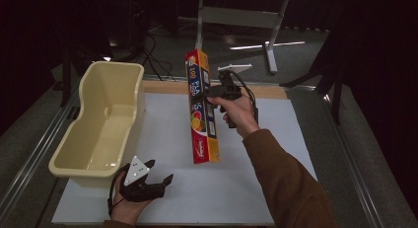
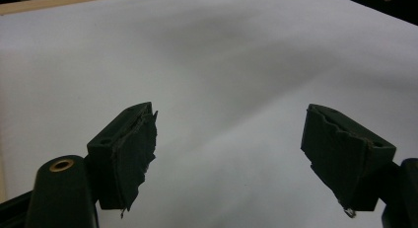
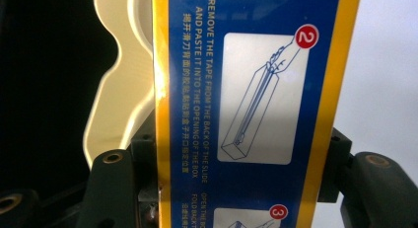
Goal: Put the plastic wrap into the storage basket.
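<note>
The right gripper (image 1: 201, 93) is clamped across a long, narrow wrap box (image 1: 202, 107), its two black jaws pressing on the box's opposite long faces a little above the middle of its length. In the right gripper view the box (image 3: 251, 104) runs straight up between the jaws, showing a blue panel edged in yellow, with white instruction text and line drawings numbered two and three. In the high view the right hand (image 1: 237, 111) holds the gripper level, and the box hangs in the air above the desk (image 1: 236, 188), tilted slightly, its upper end farther from the person and its lower end nearer. No part of the box touches the white surface.

The left gripper (image 1: 156, 172) rests low at the near left of the desk, held by the left hand (image 1: 125, 206), with its jaws spread wide and nothing between them. The left gripper view shows the same gap, with the gripper (image 2: 229, 154) looking over bare white desk.

A cream plastic tub (image 1: 106, 120) stands on the left side of the desk, just beyond the left gripper and well to the left of the lifted box. Its inside appears to hold nothing. In the right gripper view the tub's curved rim (image 3: 118, 80) shows behind the box's left edge.
</note>
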`<action>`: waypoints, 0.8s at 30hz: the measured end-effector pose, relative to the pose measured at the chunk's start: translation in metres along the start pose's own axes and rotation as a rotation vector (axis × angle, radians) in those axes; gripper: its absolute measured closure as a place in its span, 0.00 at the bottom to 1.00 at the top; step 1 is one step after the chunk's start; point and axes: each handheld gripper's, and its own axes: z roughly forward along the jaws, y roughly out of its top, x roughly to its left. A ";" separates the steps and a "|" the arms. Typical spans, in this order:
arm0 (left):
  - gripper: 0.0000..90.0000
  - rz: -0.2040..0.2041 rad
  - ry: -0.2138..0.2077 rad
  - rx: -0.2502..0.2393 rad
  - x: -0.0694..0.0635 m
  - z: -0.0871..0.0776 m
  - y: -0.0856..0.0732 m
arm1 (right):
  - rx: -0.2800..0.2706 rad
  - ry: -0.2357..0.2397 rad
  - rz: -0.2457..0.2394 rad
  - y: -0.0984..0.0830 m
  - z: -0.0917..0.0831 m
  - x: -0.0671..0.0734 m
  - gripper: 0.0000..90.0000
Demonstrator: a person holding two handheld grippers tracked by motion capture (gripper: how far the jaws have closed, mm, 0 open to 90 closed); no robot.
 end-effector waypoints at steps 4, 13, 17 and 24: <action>0.23 0.000 0.000 -0.002 0.000 0.000 0.000 | -0.030 0.018 0.026 0.004 0.003 0.004 0.44; 0.23 0.005 -0.006 -0.005 -0.002 0.000 0.000 | -0.071 0.110 0.092 0.008 0.009 0.011 0.44; 0.23 0.006 -0.006 -0.006 -0.003 0.001 0.000 | -0.095 0.127 0.113 0.011 0.012 0.012 0.44; 0.23 0.008 -0.006 -0.004 -0.004 0.002 0.000 | -0.112 0.137 0.118 0.012 0.021 0.024 0.44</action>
